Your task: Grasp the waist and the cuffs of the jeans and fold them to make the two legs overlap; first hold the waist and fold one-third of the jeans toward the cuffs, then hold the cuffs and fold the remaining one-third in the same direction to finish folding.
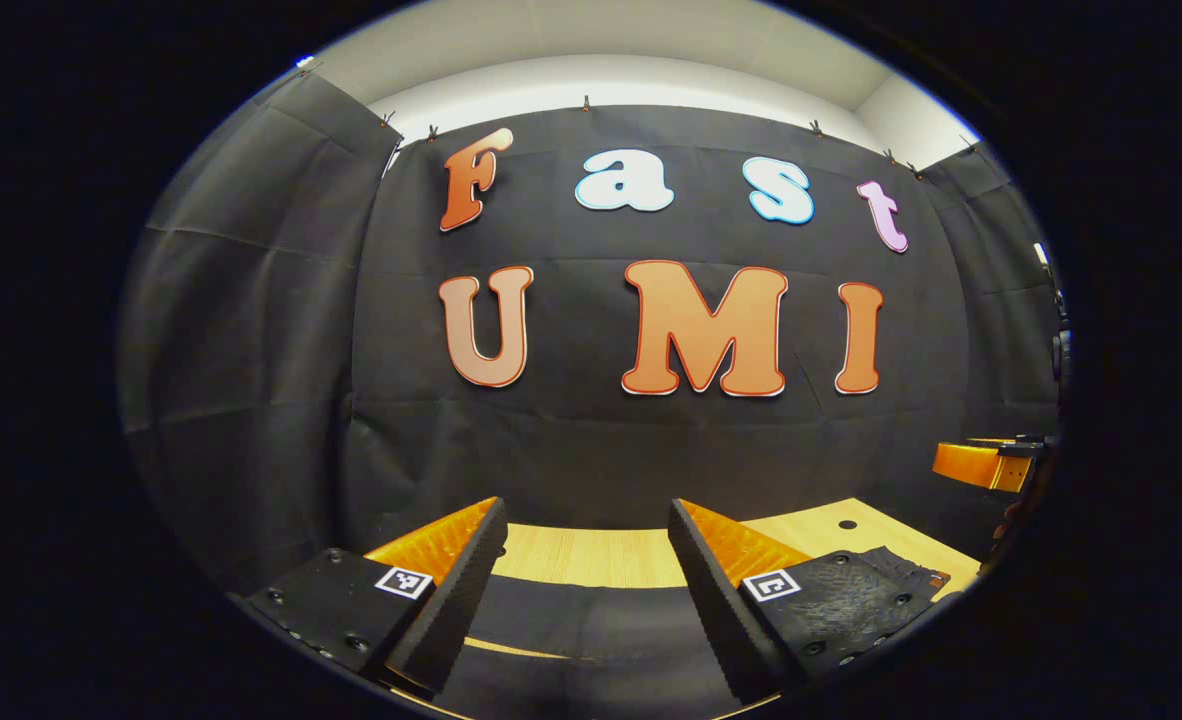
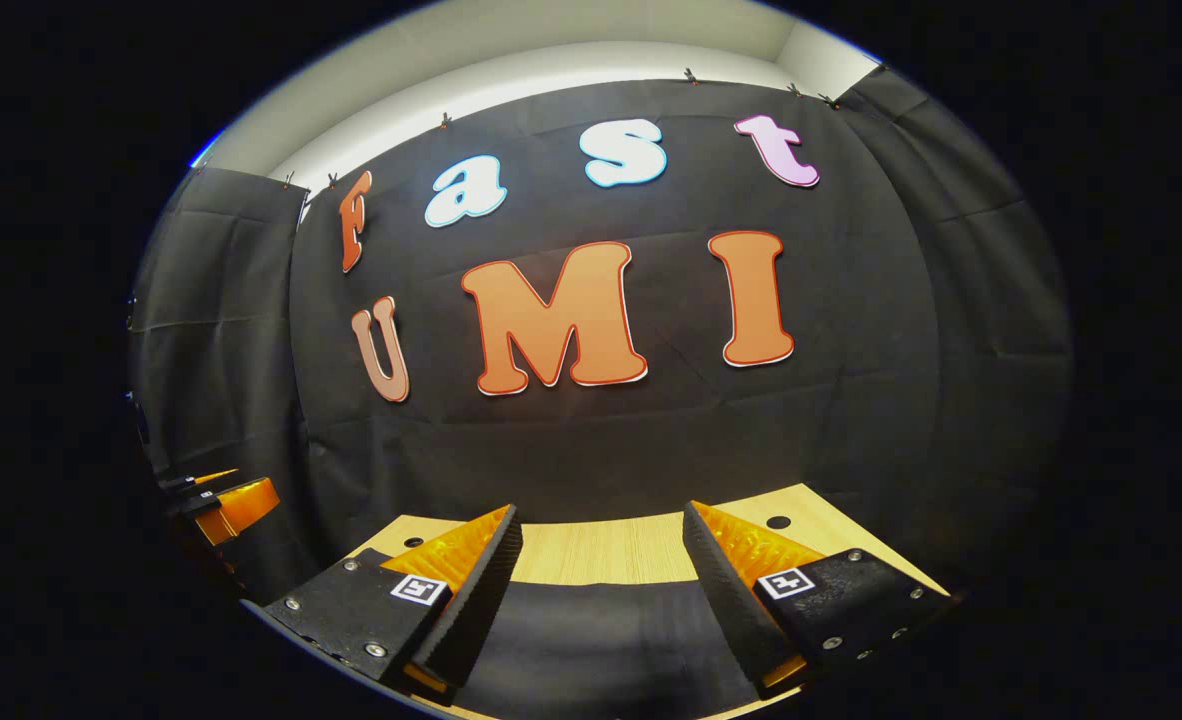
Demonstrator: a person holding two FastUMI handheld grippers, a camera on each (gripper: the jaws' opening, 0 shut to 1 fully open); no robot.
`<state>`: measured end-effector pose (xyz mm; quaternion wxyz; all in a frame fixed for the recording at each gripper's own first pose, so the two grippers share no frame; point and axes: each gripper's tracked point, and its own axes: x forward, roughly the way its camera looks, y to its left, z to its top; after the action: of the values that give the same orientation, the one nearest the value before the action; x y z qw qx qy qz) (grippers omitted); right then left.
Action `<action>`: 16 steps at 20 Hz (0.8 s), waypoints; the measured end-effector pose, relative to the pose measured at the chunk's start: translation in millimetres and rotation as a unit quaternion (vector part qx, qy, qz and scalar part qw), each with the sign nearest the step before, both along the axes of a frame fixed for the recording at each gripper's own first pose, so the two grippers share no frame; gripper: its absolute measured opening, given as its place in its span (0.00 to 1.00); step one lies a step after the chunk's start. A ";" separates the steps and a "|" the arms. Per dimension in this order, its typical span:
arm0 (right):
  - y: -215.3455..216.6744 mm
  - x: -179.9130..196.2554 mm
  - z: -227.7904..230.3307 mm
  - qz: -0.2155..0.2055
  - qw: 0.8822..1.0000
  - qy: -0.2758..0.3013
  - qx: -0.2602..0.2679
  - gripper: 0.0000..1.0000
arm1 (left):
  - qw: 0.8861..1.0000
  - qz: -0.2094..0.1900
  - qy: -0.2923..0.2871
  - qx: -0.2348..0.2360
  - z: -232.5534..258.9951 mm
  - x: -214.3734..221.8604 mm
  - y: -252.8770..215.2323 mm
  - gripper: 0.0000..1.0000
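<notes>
**Jaws wide on both sides, jeans flat below**

The jaws of the left gripper (image 1: 586, 590) stand wide apart with nothing between them, held above the table (image 1: 591, 555). Under and between its fingers lies the dark cloth of the jeans (image 1: 571, 625), spread on the pale wood; one edge of the garment shows past the right finger, near a small hole in the tabletop. At the far right of the left gripper view, the other tool pokes in at the edge.

The right gripper (image 2: 601, 590) also has its jaws spread wide and grips nothing. The jeans (image 2: 591, 630) lie flat beneath it, their far edge running across the table (image 2: 601, 550). Behind everything hangs the black cloth wall (image 2: 591, 440).
</notes>
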<state>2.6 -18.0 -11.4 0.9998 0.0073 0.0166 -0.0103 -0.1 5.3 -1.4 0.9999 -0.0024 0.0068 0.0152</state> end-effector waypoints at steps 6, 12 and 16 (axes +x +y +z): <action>0.7 -2.7 -8.0 0.000 1.000 0.015 0.001 0.97 | 0.999 0.010 0.031 -0.017 -15.1 -1.6 8.7 0.97; -15.7 -7.7 -35.7 -0.024 0.997 0.066 0.026 0.97 | 0.992 0.030 0.111 -0.052 -64.0 -2.6 32.4 0.97; -27.3 -9.1 -63.4 -0.045 0.991 0.113 0.050 0.98 | 0.979 0.046 0.186 -0.064 -107.7 -4.1 54.4 0.97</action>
<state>-6.5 -45.3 -74.9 0.9884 0.0572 0.1292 -0.0548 -4.1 59.7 -109.1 0.9772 -0.0635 0.1933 0.0607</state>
